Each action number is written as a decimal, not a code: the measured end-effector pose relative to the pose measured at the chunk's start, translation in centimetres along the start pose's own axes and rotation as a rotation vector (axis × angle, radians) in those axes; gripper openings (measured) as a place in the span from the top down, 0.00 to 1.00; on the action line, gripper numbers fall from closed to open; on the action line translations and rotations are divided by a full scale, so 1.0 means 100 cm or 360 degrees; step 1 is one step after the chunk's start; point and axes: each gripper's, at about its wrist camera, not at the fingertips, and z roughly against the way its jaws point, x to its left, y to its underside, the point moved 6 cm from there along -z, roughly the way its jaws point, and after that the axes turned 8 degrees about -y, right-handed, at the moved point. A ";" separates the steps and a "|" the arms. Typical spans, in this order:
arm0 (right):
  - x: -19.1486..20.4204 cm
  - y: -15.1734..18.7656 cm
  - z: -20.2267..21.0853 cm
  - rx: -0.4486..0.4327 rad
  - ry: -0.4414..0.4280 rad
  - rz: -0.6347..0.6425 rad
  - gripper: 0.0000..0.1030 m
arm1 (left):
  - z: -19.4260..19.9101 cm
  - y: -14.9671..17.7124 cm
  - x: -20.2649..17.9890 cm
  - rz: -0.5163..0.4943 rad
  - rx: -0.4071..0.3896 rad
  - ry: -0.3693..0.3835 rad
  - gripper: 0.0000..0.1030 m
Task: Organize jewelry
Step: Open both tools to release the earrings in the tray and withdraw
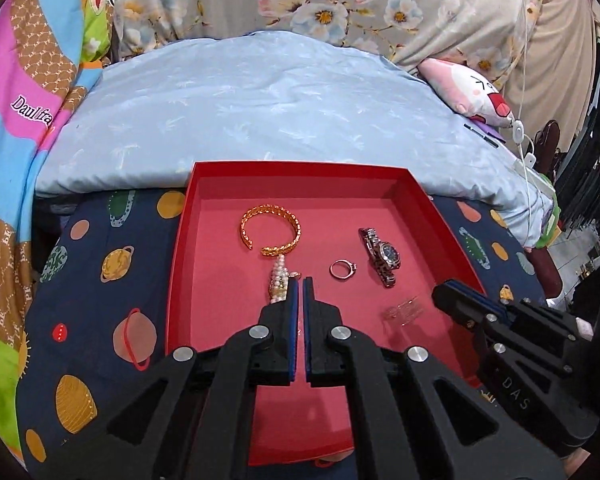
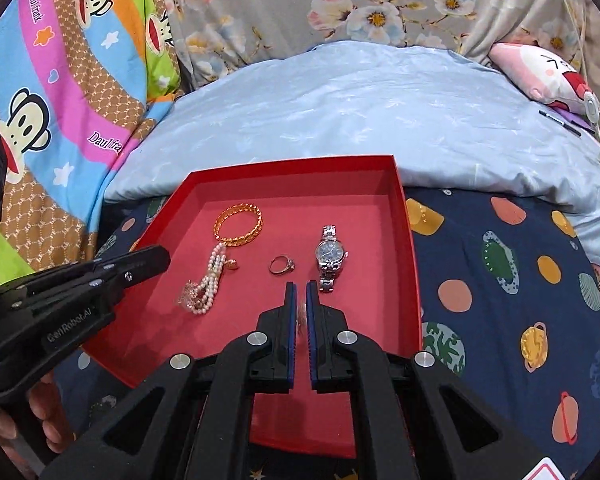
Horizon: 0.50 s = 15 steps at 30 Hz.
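Note:
A shallow red tray (image 1: pixel 300 166) lies on a navy planet-print sheet. It holds a gold bangle (image 1: pixel 271 232), a pearl bracelet (image 1: pixel 279 280), a ring (image 1: pixel 342 269), a silver watch (image 1: pixel 382 256) and a small clear item (image 1: pixel 404 308). My left gripper (image 1: pixel 302 280) is shut and empty, its tips just right of the pearls. My right gripper (image 2: pixel 300 283) hangs over the tray's near right part with a narrow gap between its pads. The clear item (image 2: pixel 301 312) shows blurred through that gap. In the left wrist view it lies on the tray floor, apart from the right gripper (image 1: pixel 444 290).
A light blue quilt (image 1: pixel 260 100) rises right behind the tray. A bright cartoon blanket (image 2: pixel 60 80) is at the left. A pink plush (image 1: pixel 472 92) and a white cable (image 1: pixel 520 132) are at the far right. A floral fabric (image 2: pixel 340 12) fills the back.

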 end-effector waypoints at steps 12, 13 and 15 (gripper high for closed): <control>0.010 0.007 0.068 -0.0138 0.0067 0.0036 0.58 | 0.053 -0.001 0.025 0.0072 -0.0110 -0.0137 0.38; 0.011 0.012 0.077 -0.0143 0.0068 0.0031 0.58 | 0.062 0.004 0.031 0.0078 -0.0118 -0.0155 0.38; 0.014 0.026 0.096 -0.0150 0.0067 0.0010 0.54 | 0.076 0.014 0.040 0.0093 -0.0113 -0.0165 0.36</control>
